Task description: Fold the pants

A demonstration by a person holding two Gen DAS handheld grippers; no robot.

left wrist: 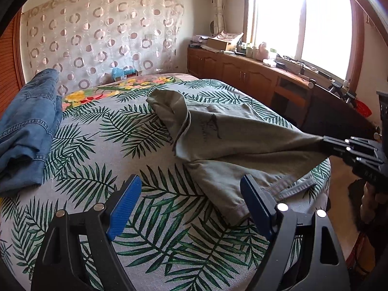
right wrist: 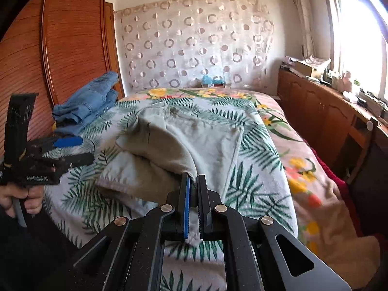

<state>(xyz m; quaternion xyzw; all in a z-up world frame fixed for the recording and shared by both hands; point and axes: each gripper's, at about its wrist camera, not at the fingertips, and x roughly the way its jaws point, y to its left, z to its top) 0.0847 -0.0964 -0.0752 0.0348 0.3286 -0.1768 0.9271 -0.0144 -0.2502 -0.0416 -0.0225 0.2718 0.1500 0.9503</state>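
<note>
Grey-green pants [left wrist: 232,131] lie partly folded on a bed with a palm-leaf sheet [left wrist: 101,150]. My left gripper [left wrist: 191,194] is open and empty, hovering over the sheet just left of the pants' near hem. My right gripper [right wrist: 193,181] is shut on a corner of the pants [right wrist: 169,150] and lifts that fabric off the bed. The right gripper also shows in the left wrist view [left wrist: 339,145], pinching the cloth at the bed's right edge. The left gripper shows in the right wrist view [right wrist: 70,150], open, at the left.
Folded blue jeans [left wrist: 26,131] lie at the bed's left side, also in the right wrist view [right wrist: 89,99]. A wooden cabinet [left wrist: 242,72] with clutter runs under the window at right. A wooden wardrobe [right wrist: 60,48] stands left of the bed.
</note>
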